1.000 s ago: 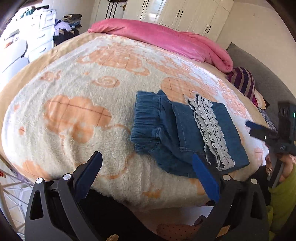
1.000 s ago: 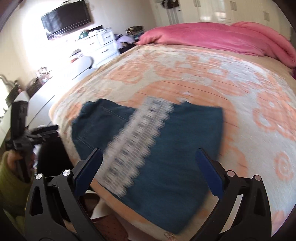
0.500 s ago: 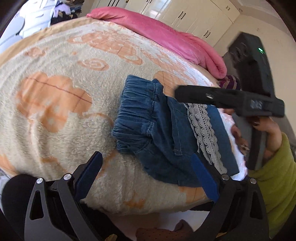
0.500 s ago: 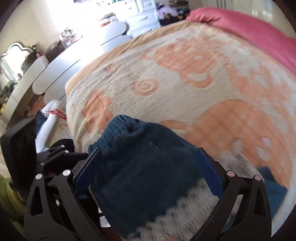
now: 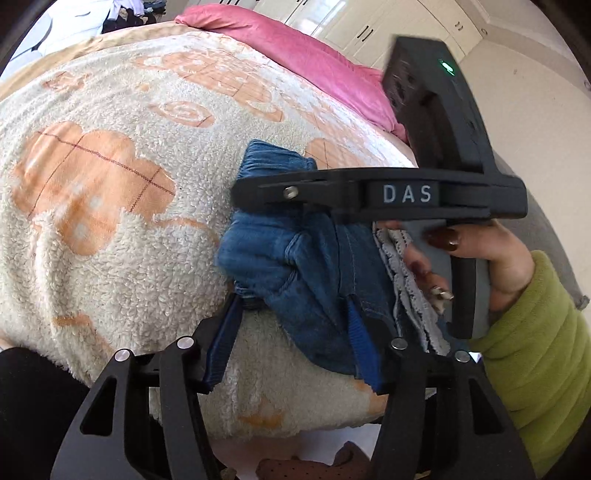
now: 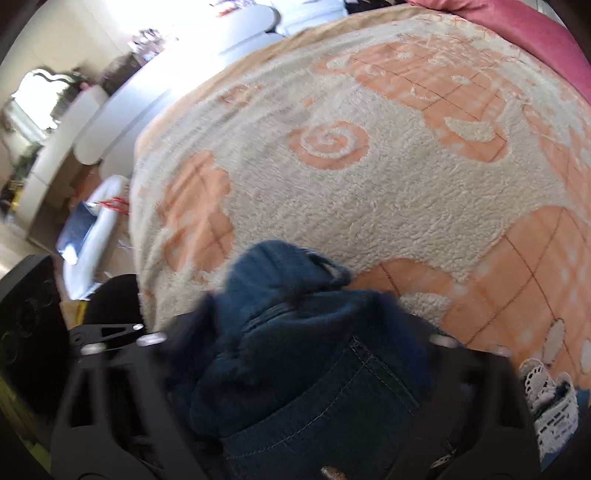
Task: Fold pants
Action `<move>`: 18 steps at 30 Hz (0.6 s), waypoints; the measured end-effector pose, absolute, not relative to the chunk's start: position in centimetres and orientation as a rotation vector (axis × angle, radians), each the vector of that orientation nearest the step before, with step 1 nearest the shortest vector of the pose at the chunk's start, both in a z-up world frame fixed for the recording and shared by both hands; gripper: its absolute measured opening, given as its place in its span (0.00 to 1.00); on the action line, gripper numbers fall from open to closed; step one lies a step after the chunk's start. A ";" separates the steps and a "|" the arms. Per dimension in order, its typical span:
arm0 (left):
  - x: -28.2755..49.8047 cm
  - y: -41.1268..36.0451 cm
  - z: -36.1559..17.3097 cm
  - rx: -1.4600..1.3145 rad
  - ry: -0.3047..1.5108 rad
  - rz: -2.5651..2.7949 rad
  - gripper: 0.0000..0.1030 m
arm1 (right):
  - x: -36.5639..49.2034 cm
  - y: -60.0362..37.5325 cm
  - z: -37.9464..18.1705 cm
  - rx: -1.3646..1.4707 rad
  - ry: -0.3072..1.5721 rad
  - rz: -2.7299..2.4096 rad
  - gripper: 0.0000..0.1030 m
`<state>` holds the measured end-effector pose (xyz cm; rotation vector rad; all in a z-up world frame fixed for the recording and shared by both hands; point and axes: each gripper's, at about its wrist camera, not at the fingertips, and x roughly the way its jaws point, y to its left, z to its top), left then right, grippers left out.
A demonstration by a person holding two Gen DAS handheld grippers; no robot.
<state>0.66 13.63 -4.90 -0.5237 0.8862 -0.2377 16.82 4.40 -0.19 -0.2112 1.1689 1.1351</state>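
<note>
Folded blue denim pants [image 5: 306, 266] with a white lace trim [image 5: 402, 280] lie near the front edge of the bed. My left gripper [image 5: 293, 302] is at their near waistband corner. Its jaws are closing, and bunched denim sits between the blue pads [image 5: 225, 339], touching both. My right gripper [image 5: 251, 199] reaches in from the right over the far waistband, held by a hand [image 5: 480, 251] in a green sleeve. In the right wrist view the right gripper [image 6: 299, 321] is blurred and its jaws are closing. The pants [image 6: 314, 387] are heaped up and fill the gap between them.
A cream and orange fleece blanket [image 5: 129, 184] covers the bed, with a pink duvet [image 5: 295, 48] rolled along the far side. White wardrobes [image 5: 369, 26] stand behind. White furniture [image 6: 110, 122] runs beside the bed's left side. The bed edge lies just below the pants.
The right gripper swept left across the pants to the waistband end. The left gripper sank to the near corner. Both sets of jaws narrowed onto the denim, which has bunched up.
</note>
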 end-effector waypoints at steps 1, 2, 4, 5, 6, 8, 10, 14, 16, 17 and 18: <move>0.7 13.6 -4.8 -0.525 0.887 -0.242 0.57 | 17.0 3.6 0.2 -0.168 1.165 1.157 0.41; 0.6 13.5 -4.7 -0.521 0.888 -0.243 0.58 | 17.2 2.8 0.6 -0.129 1.158 1.171 0.36; 0.6 13.1 -4.2 -0.519 0.884 -0.252 0.64 | 17.4 0.5 1.7 -0.049 1.123 1.204 0.31; 0.7 12.8 -4.1 -0.537 0.882 -0.277 0.66 | 17.5 -0.6 2.3 -0.014 1.105 1.216 0.30; 0.8 12.5 -4.0 -0.546 0.886 -0.287 0.68 | 17.5 -2.1 2.9 0.026 1.086 1.230 0.30; 1.5 11.4 -3.9 -0.536 0.899 -0.309 0.74 | 17.4 -4.3 3.9 0.074 1.048 1.236 0.30; 2.3 10.2 -3.7 -0.532 0.905 -0.346 0.74 | 17.6 -6.9 4.7 0.120 1.024 1.224 0.30; 4.2 7.0 -2.6 -0.548 0.900 -0.462 0.70 | 17.9 -11.0 5.6 0.154 0.990 1.177 0.32; 4.9 4.9 -1.6 -0.518 0.883 -0.501 0.70 | 17.9 -13.1 5.8 0.168 0.980 1.140 0.38; 5.0 4.1 -1.2 -0.507 0.879 -0.521 0.70 | 17.9 -14.6 5.9 0.186 0.972 1.119 0.42; 5.3 2.9 -0.7 -0.484 0.879 -0.549 0.70 | 18.0 -15.6 5.8 0.203 0.965 1.107 0.46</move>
